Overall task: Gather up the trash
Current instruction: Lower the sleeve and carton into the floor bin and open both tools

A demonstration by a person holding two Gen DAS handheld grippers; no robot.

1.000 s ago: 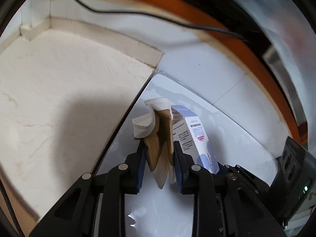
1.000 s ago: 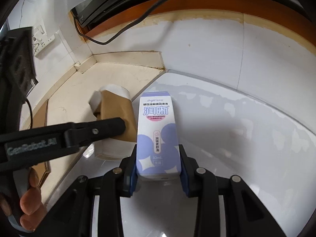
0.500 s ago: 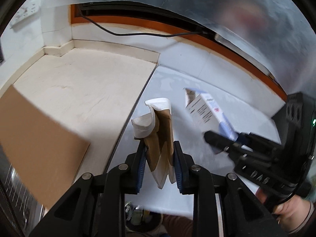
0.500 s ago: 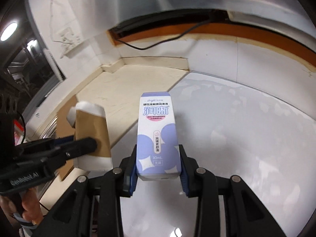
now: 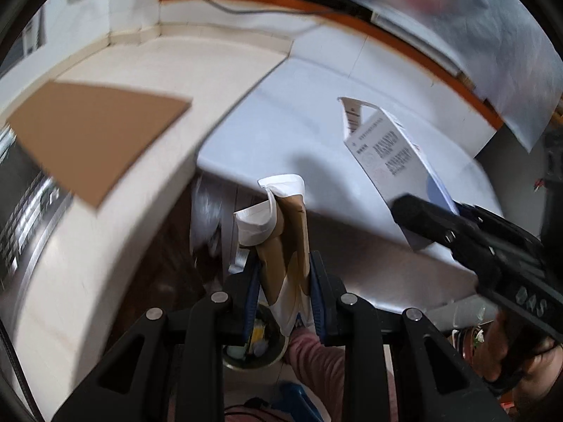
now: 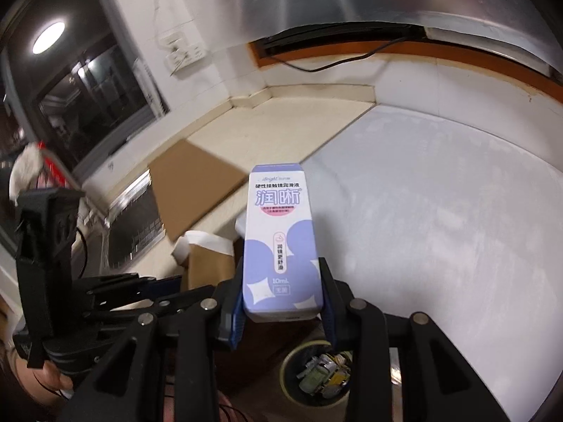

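Note:
My left gripper [image 5: 283,281] is shut on a crushed brown-and-white paper cup [image 5: 279,232], held in the air past the front edge of the white table [image 5: 316,133]. My right gripper [image 6: 281,292] is shut on a purple-and-white carton [image 6: 279,239], also shown in the left wrist view [image 5: 387,154]. A round trash bin [image 6: 318,376] with scraps inside stands on the floor below both grippers; it shows under the cup in the left wrist view [image 5: 253,344]. The cup shows in the right wrist view [image 6: 207,256], left of the carton.
A beige counter [image 5: 147,70] adjoins the table on the left, with a brown cardboard sheet [image 5: 95,130] on it. A black cable [image 6: 334,63] runs along the orange-trimmed back wall. A dark window [image 6: 81,84] is at the far left.
Both grippers have pulled back from the table with their loads and risen. The table's front edge and the trash bin on the floor have come into view.

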